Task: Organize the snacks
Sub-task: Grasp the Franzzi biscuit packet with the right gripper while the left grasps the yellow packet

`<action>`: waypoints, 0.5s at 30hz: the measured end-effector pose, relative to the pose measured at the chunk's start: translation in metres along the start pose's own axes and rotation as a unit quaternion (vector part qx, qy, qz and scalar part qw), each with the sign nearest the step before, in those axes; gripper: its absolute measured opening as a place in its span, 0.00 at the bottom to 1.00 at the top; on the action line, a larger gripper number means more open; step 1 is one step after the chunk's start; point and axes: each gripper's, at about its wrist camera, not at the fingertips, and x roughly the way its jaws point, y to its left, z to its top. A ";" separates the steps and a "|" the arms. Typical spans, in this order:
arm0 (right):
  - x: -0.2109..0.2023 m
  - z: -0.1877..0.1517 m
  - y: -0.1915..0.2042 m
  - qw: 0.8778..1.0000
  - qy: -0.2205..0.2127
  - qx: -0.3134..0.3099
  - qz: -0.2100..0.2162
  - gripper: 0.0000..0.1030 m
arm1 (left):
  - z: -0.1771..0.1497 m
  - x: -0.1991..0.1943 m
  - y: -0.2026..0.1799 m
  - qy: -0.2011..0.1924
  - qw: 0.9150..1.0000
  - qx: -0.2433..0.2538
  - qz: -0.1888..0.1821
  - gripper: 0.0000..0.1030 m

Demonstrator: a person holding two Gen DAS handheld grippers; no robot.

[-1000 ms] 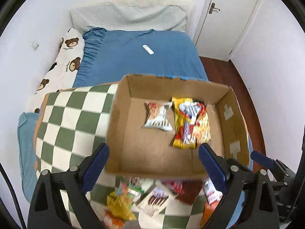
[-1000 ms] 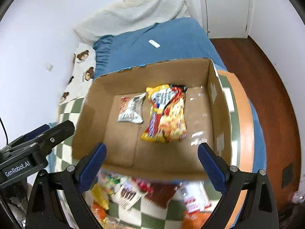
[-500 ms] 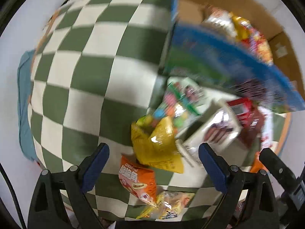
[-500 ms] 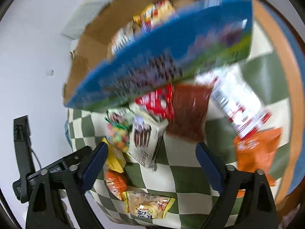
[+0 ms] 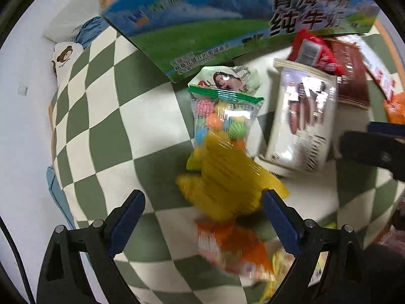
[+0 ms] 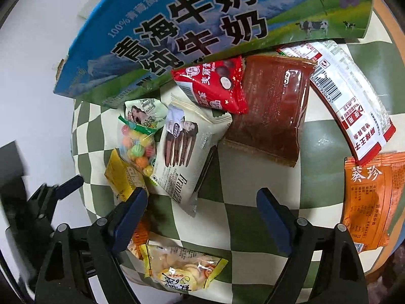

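Note:
Snack packets lie on a green-and-white checked cloth (image 6: 253, 217) in front of a blue-green milk carton box (image 6: 192, 20), also in the left wrist view (image 5: 227, 17). My left gripper (image 5: 203, 205) is open and empty, low over a yellow packet (image 5: 227, 185) and an orange packet (image 5: 233, 248). My right gripper (image 6: 202, 202) is open and empty, its fingers around the lower corner of a white biscuit-stick packet (image 6: 187, 152). A candy bag (image 5: 222, 121), a red packet (image 6: 215, 83) and a brown packet (image 6: 273, 109) lie nearby.
A long white-and-red packet (image 6: 354, 96) and an orange packet (image 6: 367, 197) lie at the right. A yellow snack bag (image 6: 182, 271) lies near the front edge. A bear-print pillow (image 5: 63, 58) and white wall are at the left. The cloth's orange rim (image 6: 384, 12) curves at right.
Both grippers have dropped from looking into the box to low over the snack pile in front of it. Both stay open and empty.

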 end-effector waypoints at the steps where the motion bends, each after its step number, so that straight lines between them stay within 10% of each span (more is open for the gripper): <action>1: 0.001 0.000 0.001 1.000 -0.002 -0.001 -0.003 0.88 | 0.001 0.003 0.001 -0.001 1.000 -0.009 -0.004 0.92; 11: 0.033 0.021 0.029 0.999 -0.031 0.027 -0.021 0.87 | 0.002 0.020 0.077 0.026 0.976 -0.211 -0.043 0.91; 15: 0.064 0.033 0.055 0.996 -0.024 -0.006 -0.081 0.66 | -0.007 -0.001 0.087 0.018 0.975 -0.216 -0.055 0.91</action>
